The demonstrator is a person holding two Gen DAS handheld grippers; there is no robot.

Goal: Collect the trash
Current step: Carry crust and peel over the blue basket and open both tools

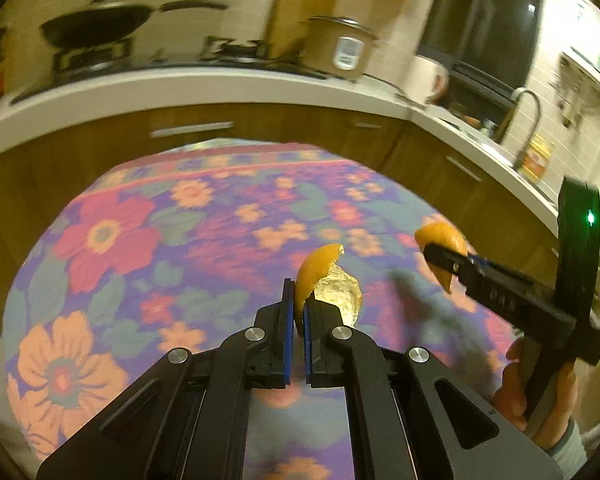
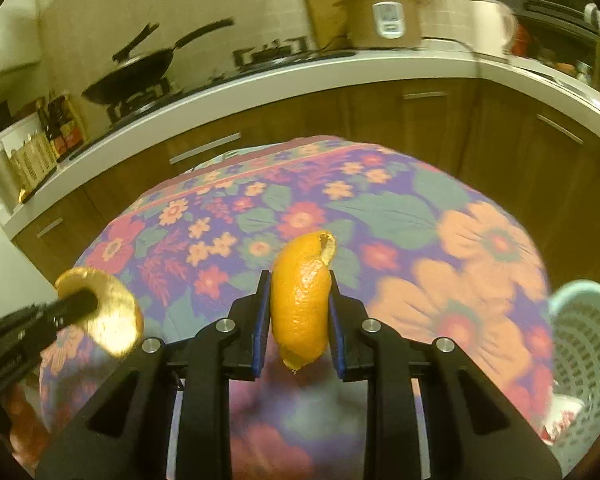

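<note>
My left gripper (image 1: 298, 300) is shut on a curled piece of orange peel (image 1: 319, 276), held above the flowered tablecloth (image 1: 140, 240). My right gripper (image 2: 300, 292) is shut on a second, thicker orange peel (image 2: 300, 296), also held above the cloth. The right gripper with its peel (image 1: 439, 240) shows at the right of the left wrist view. The left gripper's peel (image 2: 108, 316) shows at the left of the right wrist view. A pale green perforated basket (image 2: 583, 364) stands at the table's right edge.
Behind the table runs a white counter (image 1: 180, 92) with wooden cabinets below. On it stand a stove with a black pan (image 1: 96, 28), a rice cooker (image 1: 339, 48) and a cutting board (image 1: 296, 8). A sink tap (image 1: 523, 108) is at the right.
</note>
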